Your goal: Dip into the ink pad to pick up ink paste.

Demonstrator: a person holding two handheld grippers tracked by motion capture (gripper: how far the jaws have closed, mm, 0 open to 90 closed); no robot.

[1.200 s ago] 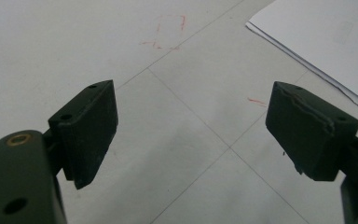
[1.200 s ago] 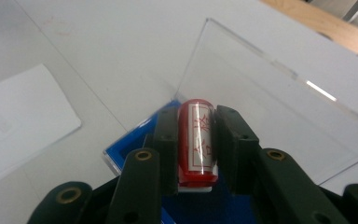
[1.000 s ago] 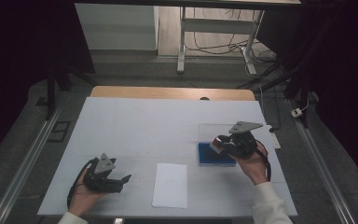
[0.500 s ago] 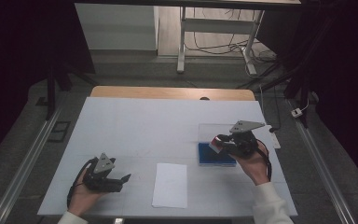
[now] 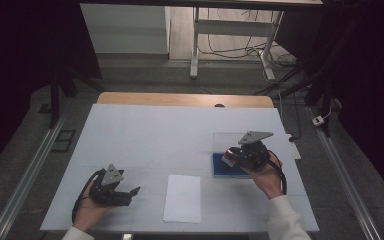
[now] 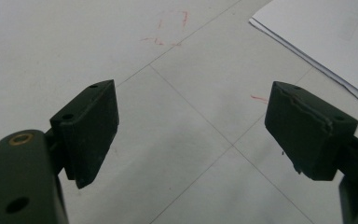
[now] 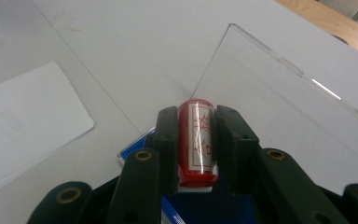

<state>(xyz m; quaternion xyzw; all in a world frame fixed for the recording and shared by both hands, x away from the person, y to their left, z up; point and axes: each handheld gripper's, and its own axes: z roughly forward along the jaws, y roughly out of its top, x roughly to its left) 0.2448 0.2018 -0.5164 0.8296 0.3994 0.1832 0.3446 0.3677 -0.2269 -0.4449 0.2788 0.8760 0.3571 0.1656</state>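
So the right gripper [image 7: 196,140] is clamping a red stamp [image 7: 196,140] just above the blue ink pad [image 5: 228,167], beside a clear acrylic sheet [image 7: 279,112]. Meanwhile the left gripper [image 6: 191,126] is sitting wide open, holding nothing, over the tabletop [image 5: 145,135] near the white paper [image 5: 182,197].

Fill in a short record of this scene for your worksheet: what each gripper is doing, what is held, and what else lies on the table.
Right gripper: shut on red stamp, above blue pad
Left gripper: open, nothing between the jaws, low over the table
Paper: flat near the front edge, between the two hands
Clear lid: raised behind the pad
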